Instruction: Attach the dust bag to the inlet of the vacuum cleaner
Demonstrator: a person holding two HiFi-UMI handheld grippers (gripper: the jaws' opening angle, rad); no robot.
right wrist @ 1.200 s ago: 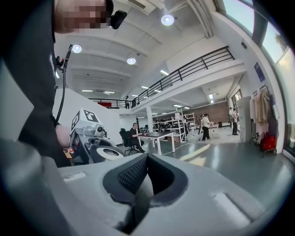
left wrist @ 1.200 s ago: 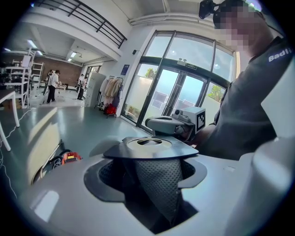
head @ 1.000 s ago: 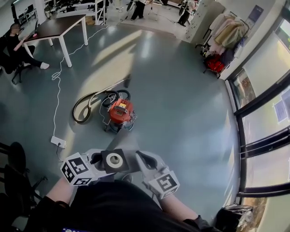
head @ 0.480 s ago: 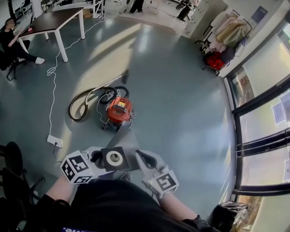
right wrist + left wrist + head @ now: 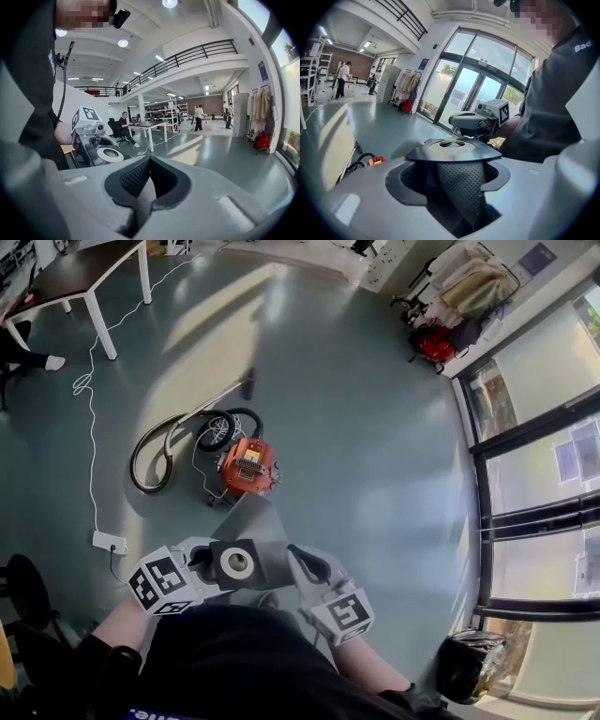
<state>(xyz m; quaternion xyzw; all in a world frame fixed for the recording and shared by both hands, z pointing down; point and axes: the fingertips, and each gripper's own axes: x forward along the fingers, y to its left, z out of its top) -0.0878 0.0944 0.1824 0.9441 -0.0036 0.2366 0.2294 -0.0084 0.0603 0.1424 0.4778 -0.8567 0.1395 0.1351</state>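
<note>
The orange vacuum cleaner [image 5: 247, 468] stands on the grey floor, ahead of both grippers; it also shows small in the left gripper view [image 5: 376, 161]. The dust bag has a dark collar plate with a white ring [image 5: 236, 563] and a grey body [image 5: 255, 526] that reaches toward the vacuum. My left gripper [image 5: 202, 566] is shut on the collar [image 5: 452, 150], which lies flat across its jaws [image 5: 452, 173]. My right gripper [image 5: 302, 566] is shut, with its tips at the bag's right edge; whether it pinches the bag I cannot tell. Its own view [image 5: 147, 180] shows the collar [image 5: 110, 154] to the left.
The vacuum's hose [image 5: 150, 451] loops to its left, with the wand beyond. A white cable runs to a power strip [image 5: 110, 542] on the floor. A table [image 5: 84, 263] stands far left, a coat rack with red bags [image 5: 436, 343] far right. Glass doors line the right side.
Both grippers and the bag have been carried forward together. The vacuum now lies closer to them in the head view. The hold on the bag looks the same.
</note>
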